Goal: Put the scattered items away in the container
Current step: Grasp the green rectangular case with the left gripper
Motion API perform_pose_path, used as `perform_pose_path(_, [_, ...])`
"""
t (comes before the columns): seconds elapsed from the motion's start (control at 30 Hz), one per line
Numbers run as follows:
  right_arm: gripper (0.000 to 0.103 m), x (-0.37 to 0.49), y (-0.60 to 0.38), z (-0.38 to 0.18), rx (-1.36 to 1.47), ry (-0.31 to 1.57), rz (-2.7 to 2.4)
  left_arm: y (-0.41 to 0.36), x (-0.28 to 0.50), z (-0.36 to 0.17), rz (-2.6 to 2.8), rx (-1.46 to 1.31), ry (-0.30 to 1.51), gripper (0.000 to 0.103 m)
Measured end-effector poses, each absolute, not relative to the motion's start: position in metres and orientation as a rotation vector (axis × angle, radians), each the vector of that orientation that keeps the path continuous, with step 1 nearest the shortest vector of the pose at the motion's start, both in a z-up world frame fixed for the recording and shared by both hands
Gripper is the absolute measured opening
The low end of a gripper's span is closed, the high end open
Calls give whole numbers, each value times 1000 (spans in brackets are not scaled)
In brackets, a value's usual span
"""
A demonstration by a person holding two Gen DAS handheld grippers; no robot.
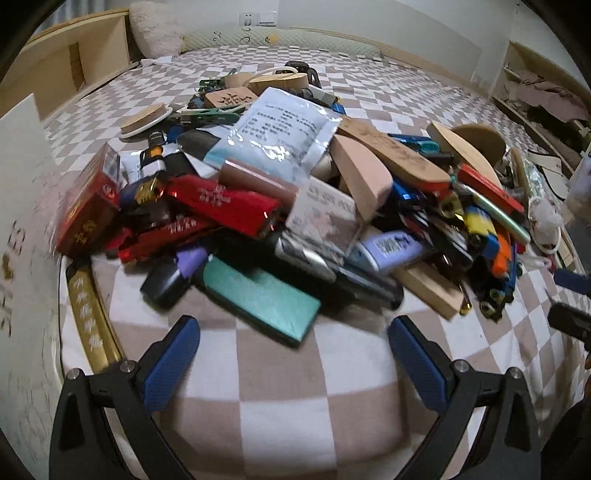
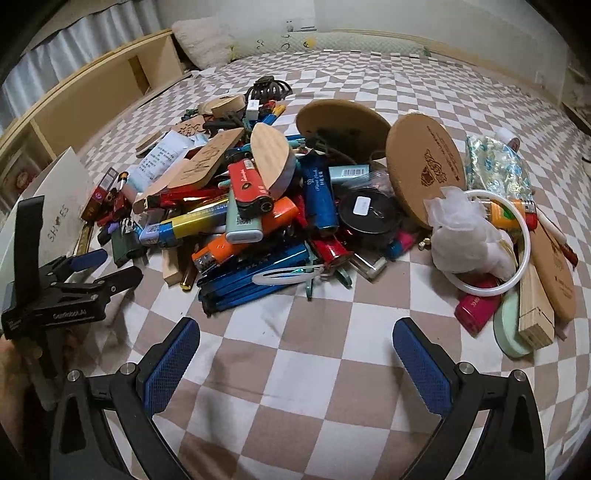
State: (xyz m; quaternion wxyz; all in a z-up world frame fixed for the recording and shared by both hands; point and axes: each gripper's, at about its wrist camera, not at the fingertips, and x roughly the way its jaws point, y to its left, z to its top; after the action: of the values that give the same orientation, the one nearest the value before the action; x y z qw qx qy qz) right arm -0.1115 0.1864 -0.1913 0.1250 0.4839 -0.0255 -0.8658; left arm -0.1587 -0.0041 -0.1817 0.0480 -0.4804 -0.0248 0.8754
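Bedroom (checkered bed (image 1: 280, 387), pillow (image 1: 155, 29))

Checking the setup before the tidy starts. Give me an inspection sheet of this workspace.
Surface: checkered bedspread, bare in front of both grippers.
Job's things: pile of lighters, packets, wooden pieces and cork discs, heaped and overlapping; teal lighter at its near edge in the left view; white box beside the pile, possibly the container.
Clutter: tissue wad and white ring at the pile's right edge.
Grippers: left gripper open, empty, just short of the pile; right gripper open, empty, over bare bedspread.
Cables: nothing seen.
Surroundings: wooden shelf, pillow, wall behind.
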Motion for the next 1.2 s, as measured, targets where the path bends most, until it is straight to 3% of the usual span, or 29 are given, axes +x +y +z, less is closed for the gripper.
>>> perform_pose_path(0.37, [103, -112, 180, -192, 1400, -50, -2498, -6, -182, -185, 2652, -1466, -24, 103])
perform_pose_path(0.57, [103, -113, 194, -190, 1405, -104, -2511, -9, -168, -178, 2621, -1397, -129, 103])
perform_pose_path(0.83, [103, -115, 229, -189, 1411, -315, -2530, 35, -130, -183, 2559, -1372, 156, 103])
perform_pose_path(0.93, [103, -114, 233, -189, 1379, -382, -2480, 35, -128, -184, 2593, -1375, 123, 103])
perform_pose_path(1.2, [103, -106, 184, -178, 1258, -140, -2360, 36, -132, -187, 2669, -1388, 76, 103])
